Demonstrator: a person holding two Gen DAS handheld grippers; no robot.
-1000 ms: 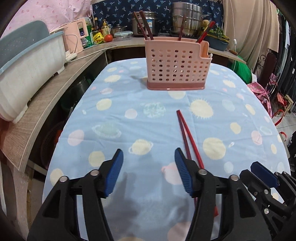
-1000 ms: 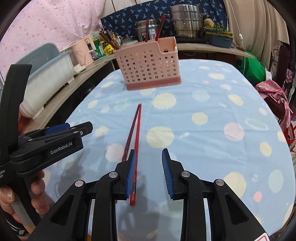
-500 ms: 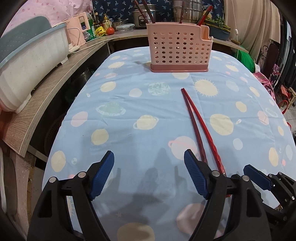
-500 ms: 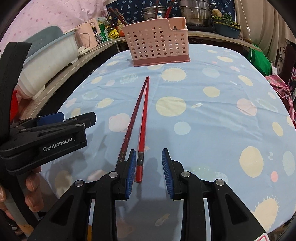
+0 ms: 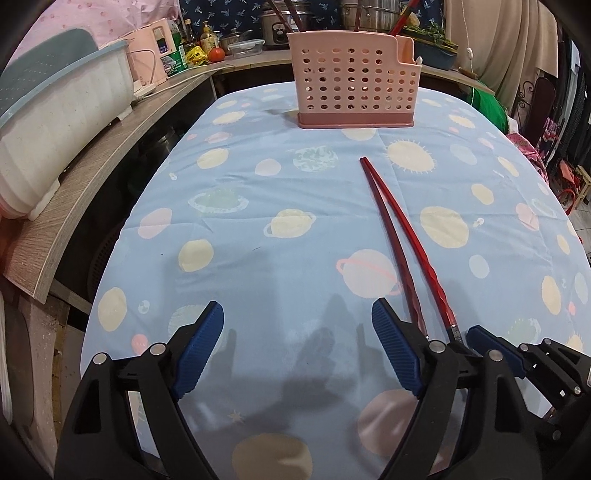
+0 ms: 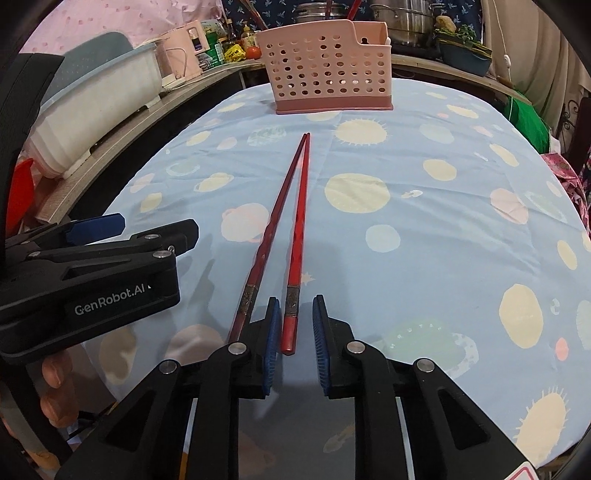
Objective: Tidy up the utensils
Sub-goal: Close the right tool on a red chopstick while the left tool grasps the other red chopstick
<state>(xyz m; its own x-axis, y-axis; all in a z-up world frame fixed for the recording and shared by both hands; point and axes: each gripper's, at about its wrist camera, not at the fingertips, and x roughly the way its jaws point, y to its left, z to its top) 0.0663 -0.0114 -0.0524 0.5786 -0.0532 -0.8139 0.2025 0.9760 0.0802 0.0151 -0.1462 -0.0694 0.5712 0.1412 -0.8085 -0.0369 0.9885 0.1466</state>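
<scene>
2 red chopsticks (image 6: 291, 218) lie flat, tips meeting toward the pink holder (image 6: 328, 70).

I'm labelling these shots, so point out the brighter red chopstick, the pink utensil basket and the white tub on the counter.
brighter red chopstick (image 6: 300, 221): right wrist view, mid shaft.
pink utensil basket (image 5: 347, 88): left wrist view, perforated front wall.
white tub (image 5: 55, 122): left wrist view, its side wall.

The left gripper (image 5: 297, 347) has just been opening, nothing between its jaws. The right gripper (image 6: 294, 341) has just been closing around one chopstick (image 6: 295, 258), pads not yet touching.

Planet-print blue tablecloth (image 5: 258, 258), cluttered wooden counter (image 5: 92, 166), steel pots (image 6: 402, 18) behind.
</scene>
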